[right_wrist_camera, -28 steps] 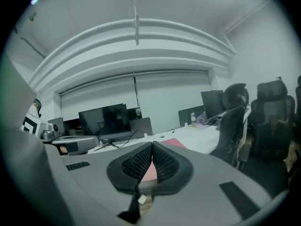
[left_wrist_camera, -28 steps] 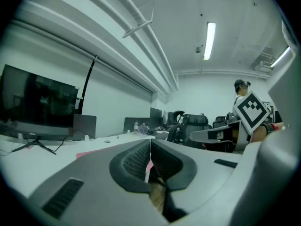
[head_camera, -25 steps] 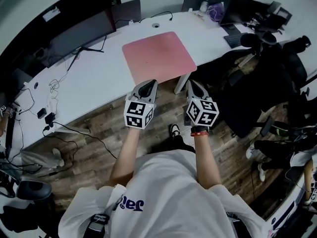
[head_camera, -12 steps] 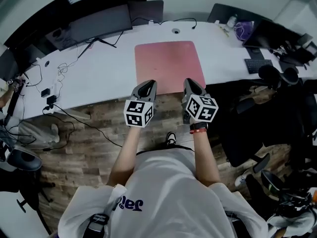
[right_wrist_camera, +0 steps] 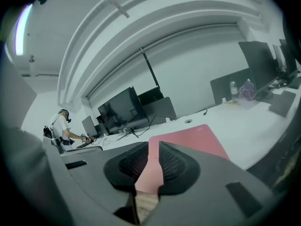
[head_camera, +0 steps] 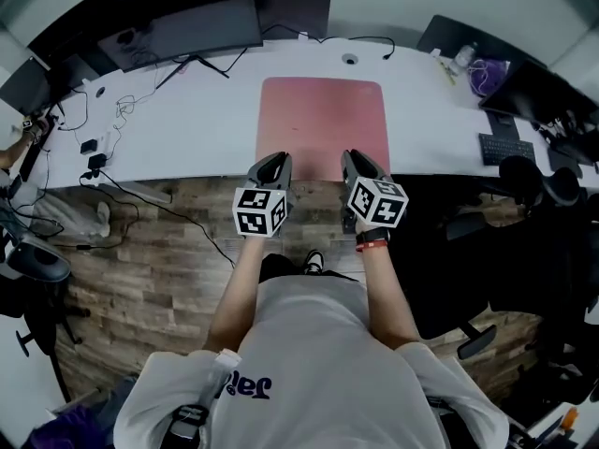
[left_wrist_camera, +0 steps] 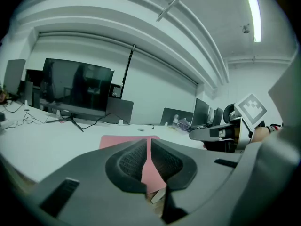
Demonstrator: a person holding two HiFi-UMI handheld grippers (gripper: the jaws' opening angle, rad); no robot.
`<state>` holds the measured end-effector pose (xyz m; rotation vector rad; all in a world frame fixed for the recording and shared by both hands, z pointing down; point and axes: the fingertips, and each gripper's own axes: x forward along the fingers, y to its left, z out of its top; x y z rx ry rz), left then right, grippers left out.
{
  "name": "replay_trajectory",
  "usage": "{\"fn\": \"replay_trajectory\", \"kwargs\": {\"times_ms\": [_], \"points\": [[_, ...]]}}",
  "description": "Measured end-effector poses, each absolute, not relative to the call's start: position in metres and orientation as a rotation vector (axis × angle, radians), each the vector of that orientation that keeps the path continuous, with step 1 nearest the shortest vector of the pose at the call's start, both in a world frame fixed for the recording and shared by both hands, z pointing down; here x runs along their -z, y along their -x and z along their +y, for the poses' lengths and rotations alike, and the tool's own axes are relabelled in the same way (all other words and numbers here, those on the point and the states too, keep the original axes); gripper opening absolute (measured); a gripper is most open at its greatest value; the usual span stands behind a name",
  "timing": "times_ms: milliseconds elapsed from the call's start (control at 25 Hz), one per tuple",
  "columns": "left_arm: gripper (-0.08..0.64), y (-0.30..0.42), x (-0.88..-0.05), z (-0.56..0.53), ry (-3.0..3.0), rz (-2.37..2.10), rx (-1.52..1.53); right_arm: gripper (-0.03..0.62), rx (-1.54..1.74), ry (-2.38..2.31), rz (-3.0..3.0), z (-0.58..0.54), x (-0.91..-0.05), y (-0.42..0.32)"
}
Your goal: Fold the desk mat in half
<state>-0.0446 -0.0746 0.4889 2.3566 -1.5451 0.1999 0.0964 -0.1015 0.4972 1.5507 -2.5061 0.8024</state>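
1. Jaws in the head view: left gripper [head_camera: 271, 160] and right gripper [head_camera: 354, 157] sit side by side at the desk's [head_camera: 187, 134] near edge. The pink desk mat [head_camera: 323, 120] lies flat and unfolded along that edge.
2. Left gripper view: jaws clenched, nothing between them. The mat [left_wrist_camera: 124, 141] lies on the desk ahead.
3. Right gripper view: jaws slightly parted, having just been opening, and empty. The mat [right_wrist_camera: 193, 138] lies on the desk ahead.

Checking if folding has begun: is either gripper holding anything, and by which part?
Nothing is held: left gripper shut, empty; right gripper has just been opening its jaws, nothing between them; desk mat lies flat.
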Motion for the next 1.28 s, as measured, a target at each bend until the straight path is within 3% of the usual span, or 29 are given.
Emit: {"fn": "replay_trajectory", "kwargs": {"times_ms": [360, 1280], "points": [[0.028, 0.043, -0.537, -0.074, -2.213, -1.561, -0.249, 0.084, -0.978, -1.473, -2.461, -0.105, -0.545, -0.100], [0.207, 0.040, -0.681, -0.073, -1.816, -1.287, -0.114, 0.141, -1.448, -1.510, -2.211, -0.097, -0.675, -0.111]]}}
